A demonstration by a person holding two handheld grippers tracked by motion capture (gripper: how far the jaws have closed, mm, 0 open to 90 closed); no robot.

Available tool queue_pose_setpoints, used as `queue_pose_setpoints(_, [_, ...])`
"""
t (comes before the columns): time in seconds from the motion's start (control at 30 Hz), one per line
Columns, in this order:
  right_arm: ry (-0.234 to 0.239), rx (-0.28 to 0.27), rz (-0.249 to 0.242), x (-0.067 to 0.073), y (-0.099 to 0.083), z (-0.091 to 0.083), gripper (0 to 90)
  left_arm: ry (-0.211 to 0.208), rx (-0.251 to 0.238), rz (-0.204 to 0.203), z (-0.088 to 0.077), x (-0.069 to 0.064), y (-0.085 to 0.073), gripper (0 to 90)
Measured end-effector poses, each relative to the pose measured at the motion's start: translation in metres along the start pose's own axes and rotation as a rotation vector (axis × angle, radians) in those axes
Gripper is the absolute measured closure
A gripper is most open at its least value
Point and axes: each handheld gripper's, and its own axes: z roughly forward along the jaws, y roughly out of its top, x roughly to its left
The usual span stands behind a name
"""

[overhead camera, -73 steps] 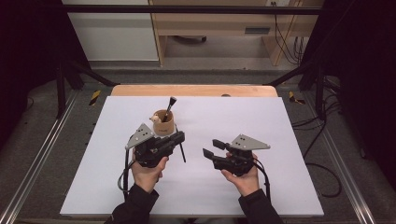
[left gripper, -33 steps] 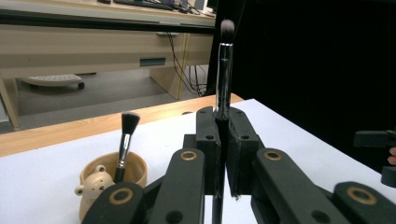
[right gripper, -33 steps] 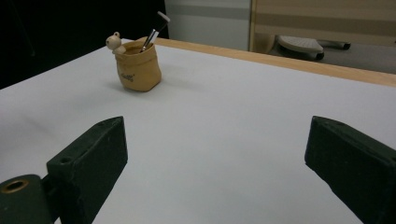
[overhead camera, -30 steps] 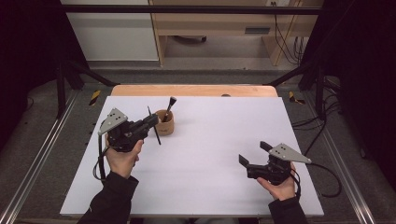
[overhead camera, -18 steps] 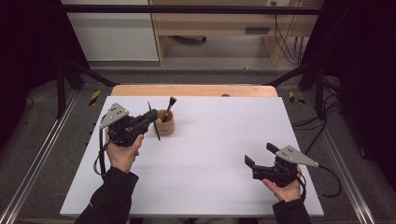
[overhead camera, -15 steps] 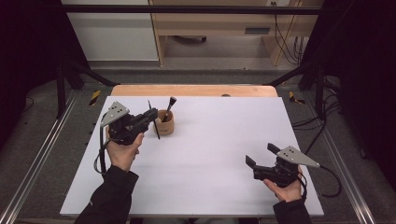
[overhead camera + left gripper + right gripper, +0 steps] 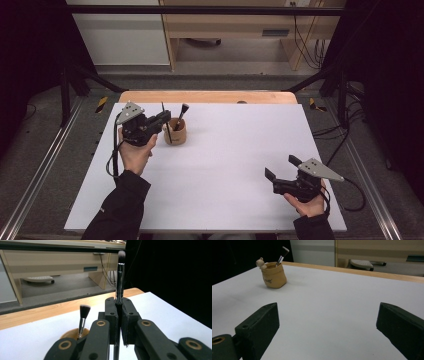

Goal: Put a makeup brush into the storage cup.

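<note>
Only the brush holder (image 7: 176, 133) stands on the otherwise open table (image 7: 230, 165).

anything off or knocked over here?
Nothing stands out. The pot stands upright with one brush leaning in it; the left gripper holds a second brush upright beside it. No spill.

- Left gripper (image 7: 161, 119) raised at far left, jaws clamped tight, forearm reaching forward in dark sleeve.
- Right gripper (image 7: 280, 167) low at near right, jaws spread wide, pointing left.
</note>
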Motion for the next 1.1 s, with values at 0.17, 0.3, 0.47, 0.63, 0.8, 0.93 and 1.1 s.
queue_pose_setpoints(0.17, [0.001,0.004,-0.001,-0.001,-0.001,0.000,5.2,0.007,0.002,-0.001,0.006,0.004,0.001,84.5])
queue_pose_setpoints(0.3, [0.002,0.002,-0.002,-0.002,-0.001,0.000,5.2,0.011,0.005,-0.004,0.012,0.006,0.002,84.5])
queue_pose_setpoints(0.47, [-0.001,-0.001,0.002,-0.004,-0.001,0.000,5.3,0.013,0.009,-0.005,0.018,0.006,0.004,84.5])
queue_pose_setpoints(0.63, [-0.006,-0.002,0.002,-0.004,-0.001,0.000,5.2,0.015,0.006,-0.006,0.023,0.008,0.006,84.5])
queue_pose_setpoints(0.8, [-0.011,-0.002,0.007,-0.005,-0.001,0.000,5.2,0.018,0.009,-0.006,0.029,0.009,0.008,84.5])
queue_pose_setpoints(0.93, [-0.010,-0.003,0.008,-0.005,-0.001,0.000,5.3,0.022,0.013,0.003,0.033,0.009,0.009,84.5])
queue_pose_setpoints(1.1, [-0.010,-0.001,0.008,-0.004,-0.001,0.000,5.3,0.033,0.018,0.016,0.040,0.011,0.010,84.6])
